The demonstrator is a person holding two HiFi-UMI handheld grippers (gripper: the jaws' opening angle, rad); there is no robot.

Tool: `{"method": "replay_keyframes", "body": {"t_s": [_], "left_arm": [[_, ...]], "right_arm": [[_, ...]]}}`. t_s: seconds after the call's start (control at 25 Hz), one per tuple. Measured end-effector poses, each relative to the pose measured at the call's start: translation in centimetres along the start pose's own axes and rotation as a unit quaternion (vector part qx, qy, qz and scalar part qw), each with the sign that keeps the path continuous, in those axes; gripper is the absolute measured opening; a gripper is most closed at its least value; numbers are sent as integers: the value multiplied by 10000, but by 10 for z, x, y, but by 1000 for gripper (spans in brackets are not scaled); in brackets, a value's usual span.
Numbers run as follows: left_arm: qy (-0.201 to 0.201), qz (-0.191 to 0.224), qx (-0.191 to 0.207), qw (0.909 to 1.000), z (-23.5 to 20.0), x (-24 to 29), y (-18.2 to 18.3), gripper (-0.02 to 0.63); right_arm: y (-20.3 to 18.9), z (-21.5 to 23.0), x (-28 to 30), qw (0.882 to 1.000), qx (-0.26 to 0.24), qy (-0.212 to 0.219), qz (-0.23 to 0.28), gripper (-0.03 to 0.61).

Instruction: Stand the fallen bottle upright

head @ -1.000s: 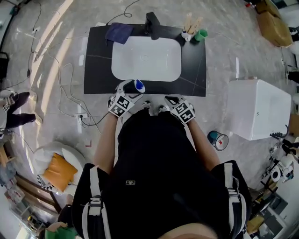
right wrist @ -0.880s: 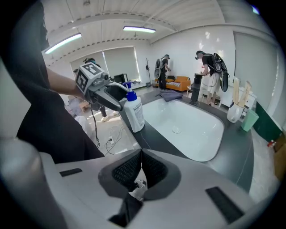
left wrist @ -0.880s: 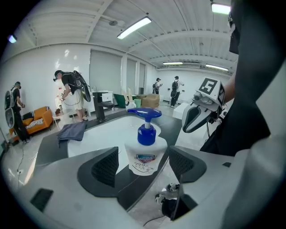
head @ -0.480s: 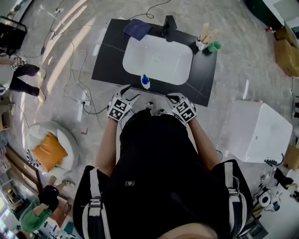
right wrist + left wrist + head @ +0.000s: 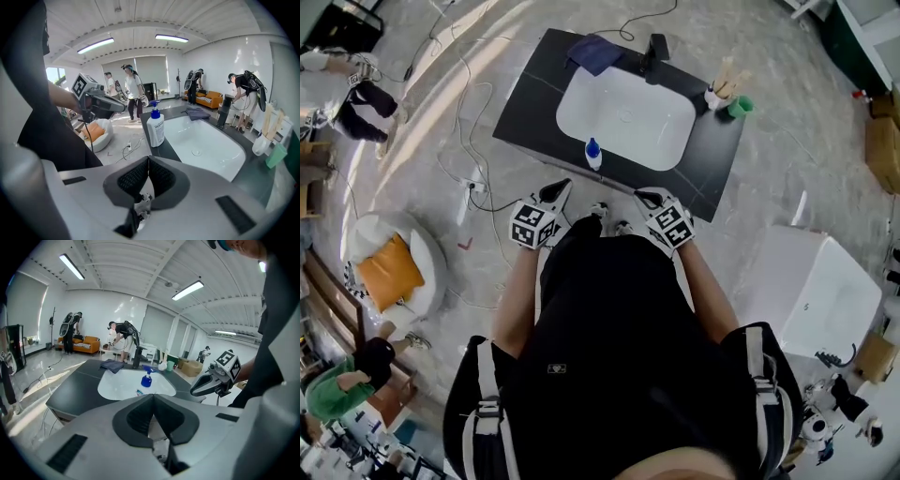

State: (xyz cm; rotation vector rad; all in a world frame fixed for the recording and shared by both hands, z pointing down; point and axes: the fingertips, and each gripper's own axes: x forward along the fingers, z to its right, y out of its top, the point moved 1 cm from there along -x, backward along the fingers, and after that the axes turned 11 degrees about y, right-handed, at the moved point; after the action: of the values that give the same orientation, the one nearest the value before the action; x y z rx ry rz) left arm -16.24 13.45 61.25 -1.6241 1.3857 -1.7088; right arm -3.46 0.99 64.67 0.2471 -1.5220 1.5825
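Bottle [image 5: 146, 380] base hid behind L gripper [image 5: 153, 397], jaws just closed empty.

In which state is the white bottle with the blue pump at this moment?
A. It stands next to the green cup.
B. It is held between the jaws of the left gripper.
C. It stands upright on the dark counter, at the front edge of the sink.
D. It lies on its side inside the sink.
C: the bottle stands upright, pump on top, on the dark counter right at the front edge of the sink.
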Motion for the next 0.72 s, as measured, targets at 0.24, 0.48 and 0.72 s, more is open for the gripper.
{"method": "replay_keyframes", "body": {"t_s": [0.24,0.48,0.72], "left_arm": [[210,-28,-89,9997,25,-10,-6,15],[468,-1,-196,9987,43,-20,-15,15],[660,64,-254,9975,62,-25,-18,15]], "right_arm": [[-1,0,-9,9996,-200,169,99,60],[6,-1,-18,9978,-535,363,163,60],[2,-3,-29,9960,-745,466,167,60]]}}
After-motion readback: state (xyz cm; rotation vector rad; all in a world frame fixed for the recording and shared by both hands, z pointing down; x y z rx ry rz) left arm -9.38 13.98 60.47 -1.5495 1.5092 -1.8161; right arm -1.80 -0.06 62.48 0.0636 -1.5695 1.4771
